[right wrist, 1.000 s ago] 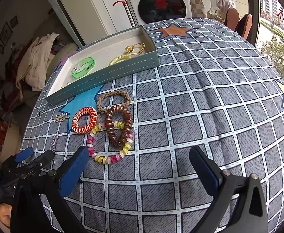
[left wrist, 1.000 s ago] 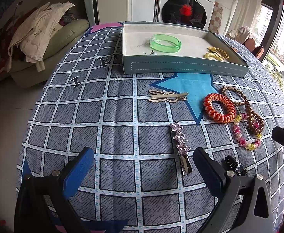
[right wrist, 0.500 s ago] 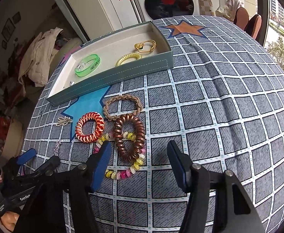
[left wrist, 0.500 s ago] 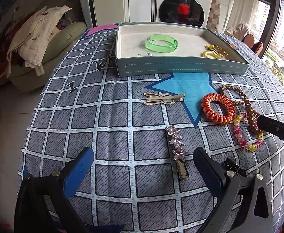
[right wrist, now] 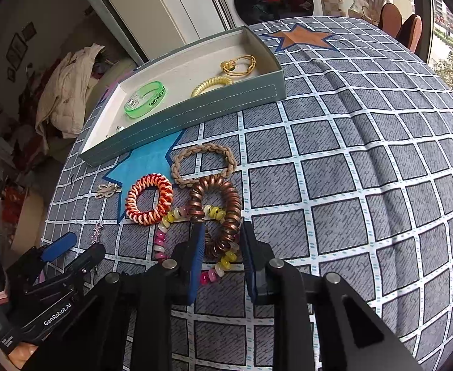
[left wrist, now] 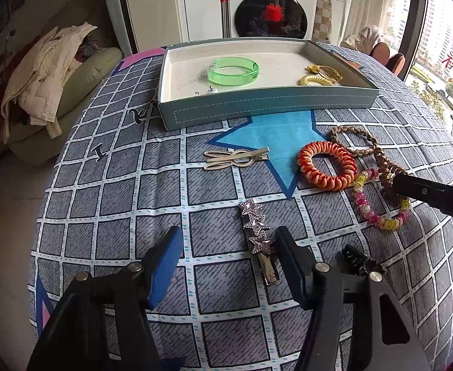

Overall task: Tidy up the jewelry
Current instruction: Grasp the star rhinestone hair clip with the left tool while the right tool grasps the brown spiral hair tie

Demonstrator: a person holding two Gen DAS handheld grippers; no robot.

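- Both pairs of jaws narrowed since the earlier frames.
- Right gripper (right wrist: 221, 239), lower centre: clenched on glossy brown coil bracelet (right wrist: 215, 208).
- Left gripper (left wrist: 228, 247): released, half-open beside glittery star clip (left wrist: 255, 232).
- Quilted grey checked cloth (right wrist: 350, 185); teal tray (left wrist: 266, 109) at upper centre; washing machine (left wrist: 271, 3) behind.

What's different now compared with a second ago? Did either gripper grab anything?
The right gripper moved in over the brown coil tie, and its jaws have just been closing around the tie's near side. The left gripper has been narrowing too, beside the star clip, touching nothing. The tray and the other jewelry lie as before.
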